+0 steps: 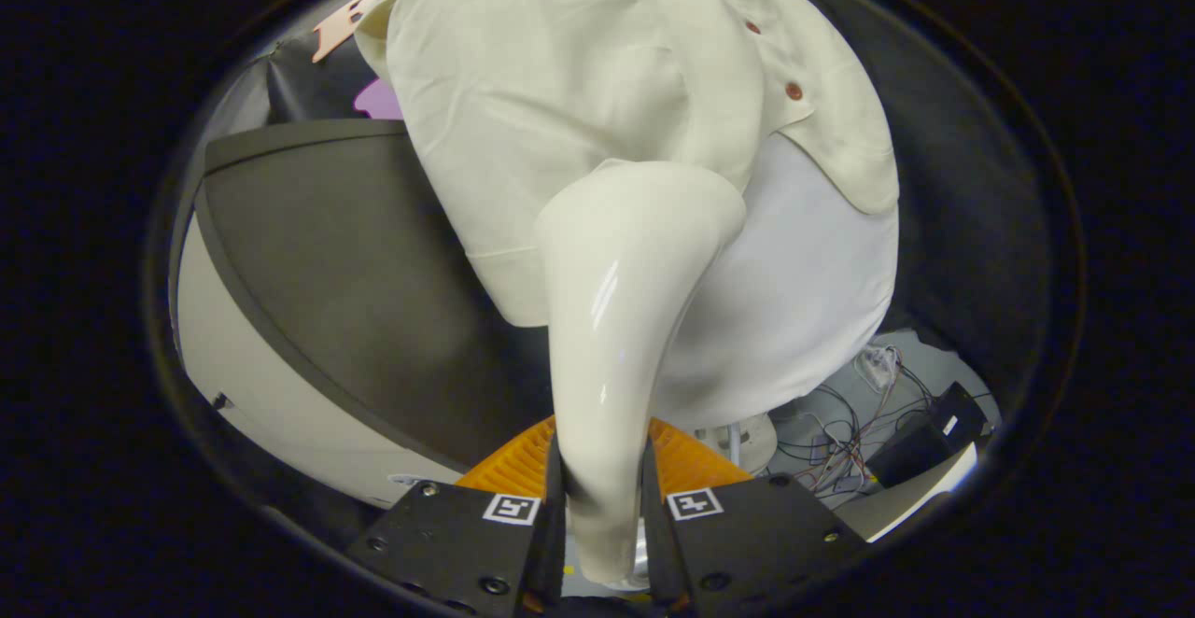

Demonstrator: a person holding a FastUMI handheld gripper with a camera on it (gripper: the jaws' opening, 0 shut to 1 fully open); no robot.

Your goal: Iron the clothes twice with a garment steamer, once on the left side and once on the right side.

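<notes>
My gripper [602,492] is shut on the glossy cream handle of the garment steamer [621,319], both fingers pressing its narrow lower end. The steamer widens upward, and its head lies against a cream shirt [560,95] with reddish-brown buttons [794,91]. The shirt hangs on a white dress form [803,291] just beyond the fingers. The head meets the shirt's lower part, to the left of the button row. The steamer's face is hidden against the cloth.
A dark grey curved panel [345,263] with a pale edge stands left of the shirt. Right of the fingers, low down, are the form's white base [747,441], tangled cables [840,441] and a black box [934,431] on the floor.
</notes>
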